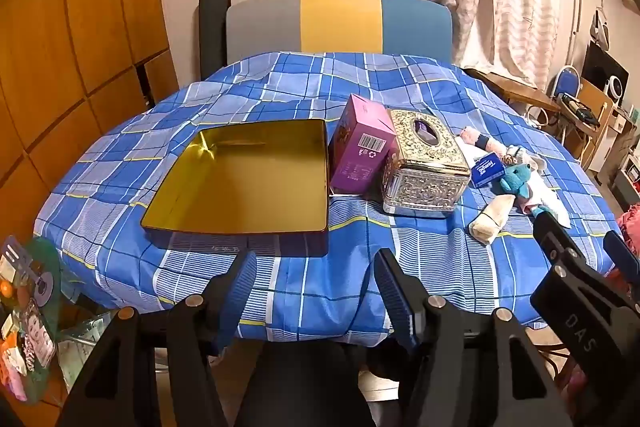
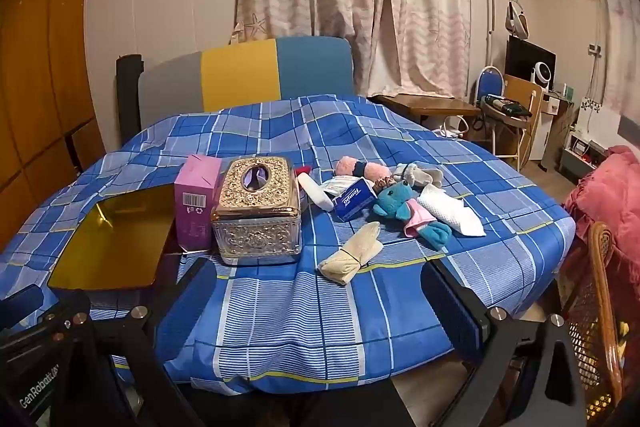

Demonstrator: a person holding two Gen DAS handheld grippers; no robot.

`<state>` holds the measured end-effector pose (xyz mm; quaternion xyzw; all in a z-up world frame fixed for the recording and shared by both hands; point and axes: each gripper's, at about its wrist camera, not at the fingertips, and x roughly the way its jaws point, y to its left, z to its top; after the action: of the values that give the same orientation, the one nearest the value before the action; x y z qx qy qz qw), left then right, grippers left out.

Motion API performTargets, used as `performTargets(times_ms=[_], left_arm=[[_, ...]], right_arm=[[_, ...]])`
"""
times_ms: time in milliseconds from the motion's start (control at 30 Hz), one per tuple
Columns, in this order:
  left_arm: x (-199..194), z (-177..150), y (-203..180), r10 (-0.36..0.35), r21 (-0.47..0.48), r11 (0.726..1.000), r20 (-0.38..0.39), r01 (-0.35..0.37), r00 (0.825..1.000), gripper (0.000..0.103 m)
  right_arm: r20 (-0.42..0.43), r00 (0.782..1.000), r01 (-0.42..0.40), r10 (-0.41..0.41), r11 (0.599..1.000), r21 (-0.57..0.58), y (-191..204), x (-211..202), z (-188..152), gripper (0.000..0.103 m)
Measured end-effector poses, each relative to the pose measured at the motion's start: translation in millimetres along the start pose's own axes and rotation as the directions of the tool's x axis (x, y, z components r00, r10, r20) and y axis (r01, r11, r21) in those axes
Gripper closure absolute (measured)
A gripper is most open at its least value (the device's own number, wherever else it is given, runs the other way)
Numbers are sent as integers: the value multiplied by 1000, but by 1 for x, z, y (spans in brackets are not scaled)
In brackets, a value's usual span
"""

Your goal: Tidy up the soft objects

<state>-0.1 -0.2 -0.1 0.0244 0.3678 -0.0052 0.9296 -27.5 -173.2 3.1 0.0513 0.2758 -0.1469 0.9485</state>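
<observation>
Tissue box and pink carton between tin and toys

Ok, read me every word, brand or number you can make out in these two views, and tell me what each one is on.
"Tempo": blue tissue pack beside the teal plush toy.
"DAS": right gripper body, seen from the left wrist.
"GenRobot", with the letters after it unclear: left gripper body, seen from the right wrist.
Barcode and small print on the pink box: too small to read.
</observation>
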Motion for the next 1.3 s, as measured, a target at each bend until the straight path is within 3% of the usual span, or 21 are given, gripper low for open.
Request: performTargets(times_ms=[1300], left_arm=[[4, -3, -2, -35, 4, 999, -23, 35, 999, 41]], right_arm=[[-29, 1000, -7, 7, 1000, 12, -3, 7, -2, 0]])
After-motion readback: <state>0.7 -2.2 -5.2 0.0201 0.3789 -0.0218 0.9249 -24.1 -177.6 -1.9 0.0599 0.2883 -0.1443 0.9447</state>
